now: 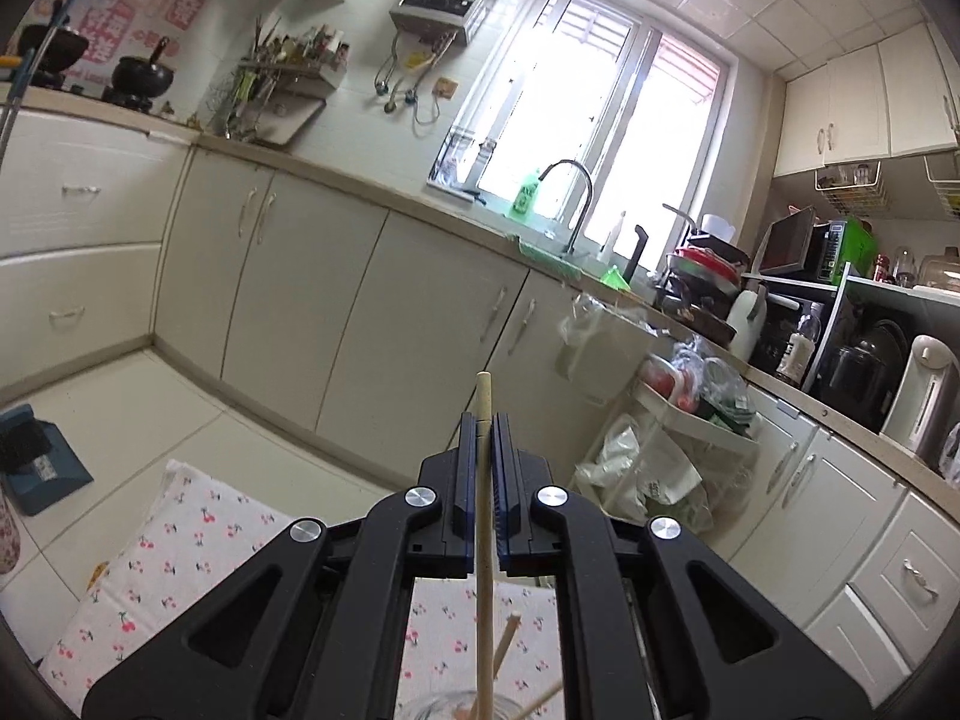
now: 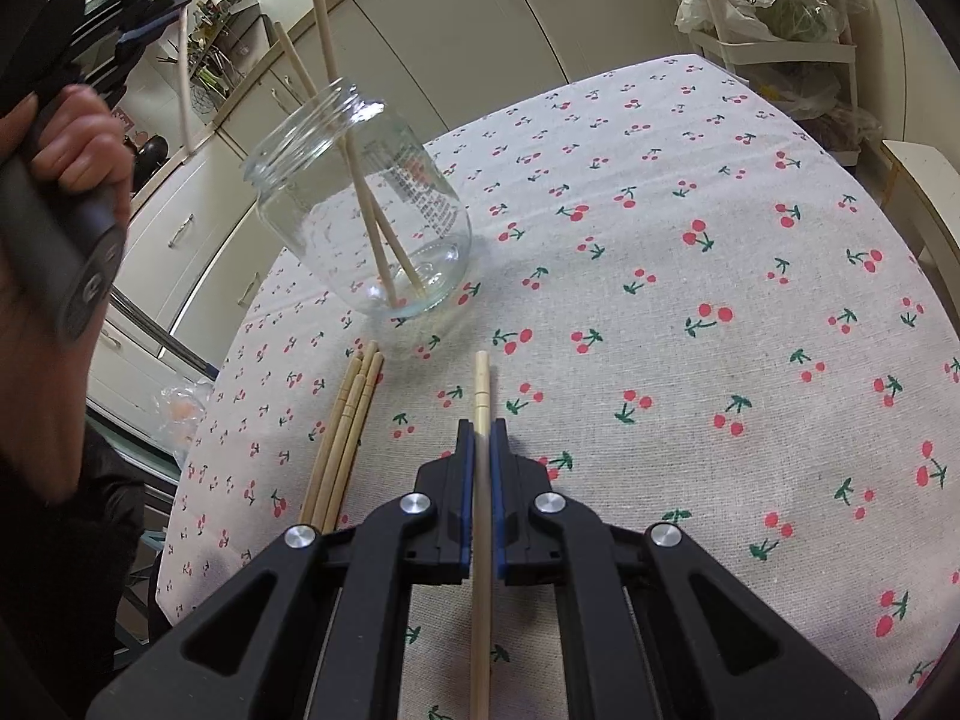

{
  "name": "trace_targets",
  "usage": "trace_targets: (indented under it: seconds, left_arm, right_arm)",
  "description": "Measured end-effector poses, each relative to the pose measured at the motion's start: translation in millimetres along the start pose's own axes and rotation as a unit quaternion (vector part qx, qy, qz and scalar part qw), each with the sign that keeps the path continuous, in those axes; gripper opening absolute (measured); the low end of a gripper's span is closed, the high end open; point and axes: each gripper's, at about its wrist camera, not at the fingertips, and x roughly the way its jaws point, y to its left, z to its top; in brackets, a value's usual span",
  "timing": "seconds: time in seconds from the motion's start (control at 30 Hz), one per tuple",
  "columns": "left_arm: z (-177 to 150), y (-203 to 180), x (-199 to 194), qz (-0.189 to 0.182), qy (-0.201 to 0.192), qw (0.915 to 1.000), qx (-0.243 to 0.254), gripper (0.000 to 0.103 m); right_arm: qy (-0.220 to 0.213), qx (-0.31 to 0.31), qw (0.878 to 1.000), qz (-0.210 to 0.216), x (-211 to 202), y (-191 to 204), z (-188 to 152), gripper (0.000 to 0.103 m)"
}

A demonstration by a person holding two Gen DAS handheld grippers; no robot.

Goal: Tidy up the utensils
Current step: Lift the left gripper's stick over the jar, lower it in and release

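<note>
chopstick (image 2: 480,396) clamped in right claw (image 2: 480,427)

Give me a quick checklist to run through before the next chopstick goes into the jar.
1. Left tool shut on its chopstick: ok.
2. Right tool shut on its chopstick: ok.
3. Glass jar upright on the cherry tablecloth, mouth open: ok.
4. Room in the jar: ok, only two chopsticks lean inside.
5. Left chopstick lined up over the mouth: cannot tell.
6. Loose chopsticks beside the jar, apart from its base: ok.
</note>
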Motion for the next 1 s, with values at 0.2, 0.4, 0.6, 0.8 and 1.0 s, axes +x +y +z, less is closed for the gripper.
trace_targets:
  seconds: [0.2,0.4,0.6,0.8,1.0]
  left_arm:
    - [-10,-13,10,0.015,-0.034,0.9986,0.037,0.005]
    - [-29,-17,17,0.025,-0.035,0.9975,0.055,0.005]
    - [-50,-14,16,0.031,-0.015,0.9971,0.068,0.005]
    - [-74,-9,10,0.036,0.018,0.9952,0.089,0.005]
    - [-87,-8,1,0.036,0.048,0.9918,0.113,0.005]
  right_arm:
    - [0.001,0.004,1.0,0.004,0,-2,1,0.006]
    - [0.001,0.007,1.0,0.007,1,-2,1,0.006]
    - [0.001,0.009,1.0,0.009,1,-3,1,0.006]
    - [0.001,0.009,1.0,0.009,1,-3,1,0.006]
    - [0.001,0.009,1.0,0.009,1,-3,1,0.006]
